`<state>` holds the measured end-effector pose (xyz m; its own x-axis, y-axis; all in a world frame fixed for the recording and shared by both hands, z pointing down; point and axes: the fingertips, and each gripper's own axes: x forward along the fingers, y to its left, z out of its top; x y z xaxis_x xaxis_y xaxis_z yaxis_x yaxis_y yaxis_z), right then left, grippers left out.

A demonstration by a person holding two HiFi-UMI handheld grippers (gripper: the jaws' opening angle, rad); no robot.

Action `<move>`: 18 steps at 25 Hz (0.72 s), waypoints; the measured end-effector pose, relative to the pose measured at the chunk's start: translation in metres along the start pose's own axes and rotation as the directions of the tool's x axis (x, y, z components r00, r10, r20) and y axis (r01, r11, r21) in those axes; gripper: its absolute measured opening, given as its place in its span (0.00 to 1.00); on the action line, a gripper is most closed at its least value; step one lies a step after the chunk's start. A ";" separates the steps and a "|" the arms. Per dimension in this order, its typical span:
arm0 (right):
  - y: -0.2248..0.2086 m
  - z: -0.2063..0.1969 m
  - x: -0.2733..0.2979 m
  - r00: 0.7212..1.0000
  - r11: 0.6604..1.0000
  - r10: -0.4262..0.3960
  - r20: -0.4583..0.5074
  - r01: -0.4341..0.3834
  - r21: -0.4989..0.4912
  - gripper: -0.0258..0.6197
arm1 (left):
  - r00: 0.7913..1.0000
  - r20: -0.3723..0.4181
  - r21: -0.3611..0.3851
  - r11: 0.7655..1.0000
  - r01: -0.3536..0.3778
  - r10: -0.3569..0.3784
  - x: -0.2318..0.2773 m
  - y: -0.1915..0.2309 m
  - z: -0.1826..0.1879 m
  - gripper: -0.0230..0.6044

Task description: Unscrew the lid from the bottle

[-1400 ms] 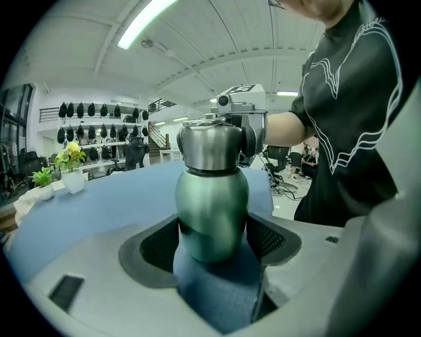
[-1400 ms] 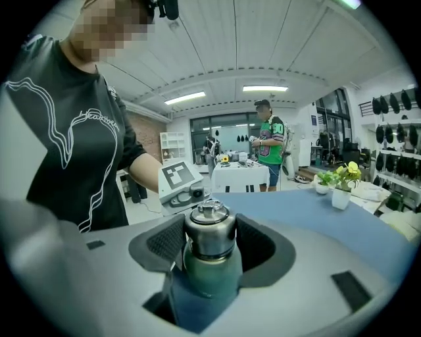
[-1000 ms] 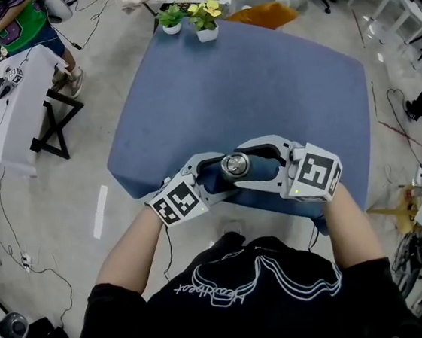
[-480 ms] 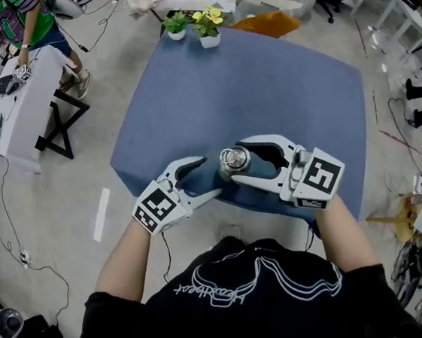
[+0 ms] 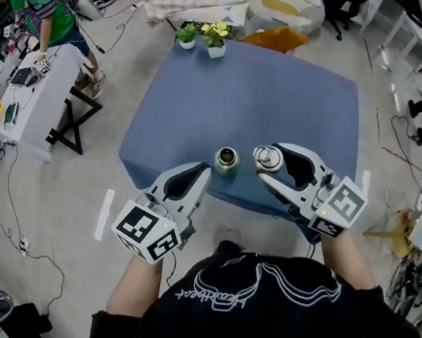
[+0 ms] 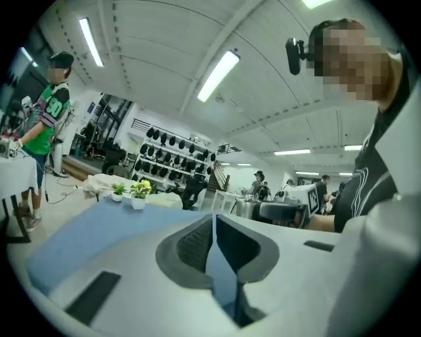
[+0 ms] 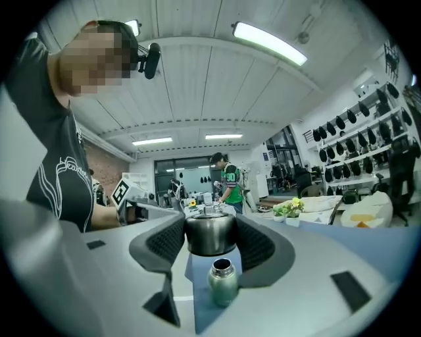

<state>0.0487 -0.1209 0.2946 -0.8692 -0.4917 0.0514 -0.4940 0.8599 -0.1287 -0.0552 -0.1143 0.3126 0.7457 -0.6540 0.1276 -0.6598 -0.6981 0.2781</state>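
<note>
My left gripper point(image 5: 205, 174) has just been closing. Its jaws now meet along their length with nothing between them, as the left gripper view shows plainly. It takes no part in the hold, so its job, as I judge it, is to keep out of the way.

The bottle point(image 5: 226, 158) stands upright on the blue bench point(image 5: 278, 96), just beyond the tips of my left jaws and a little to their right. Its neck is open and neither pair of jaws touches it. Nothing steadies it, so a brush from either side could tip it. I would keep the left jaws back from its shoulder rather than pass across it.

To the right of the bottle, my right gripper point(image 5: 272, 163) has its jaws clamped on the lid point(image 5: 268, 158). The ribbed pads press its two sides, and the lid sits deep between them, upright. In the right gripper view the bottle shows below the lid and in front of the jaws, clear of it. The unscrewing looks done.

What remains, I think, is to put the lid somewhere safe:
- Hold the squeeze even, because the lid's smooth metal wall could slip.
- Keep the lid level.
- Carry it further right, away from the open neck.
- Lower it onto bare bench before I let the jaws part.
</note>
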 end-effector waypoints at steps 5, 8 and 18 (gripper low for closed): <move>0.017 0.004 -0.036 0.998 0.999 -0.040 0.040 0.040 0.008 0.42 | 0.999 0.040 0.042 0.999 0.025 -0.027 -0.013 -0.064 0.014 0.05; 0.030 0.011 -0.058 0.994 0.998 -0.070 0.082 0.070 0.007 0.42 | 1.000 0.023 0.069 0.997 0.020 -0.022 -0.019 -0.091 0.011 0.05; 0.068 0.014 -0.107 0.986 0.994 -0.105 0.129 0.103 0.021 0.42 | 0.998 0.052 0.072 0.997 0.022 -0.026 -0.031 -0.144 0.001 0.04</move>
<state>0.1090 -0.0119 0.2665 -0.8027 -0.5930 -0.0635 -0.5806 0.8014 -0.1435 0.0164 0.0060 0.2679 0.7567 -0.6499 0.0708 -0.6481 -0.7316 0.2115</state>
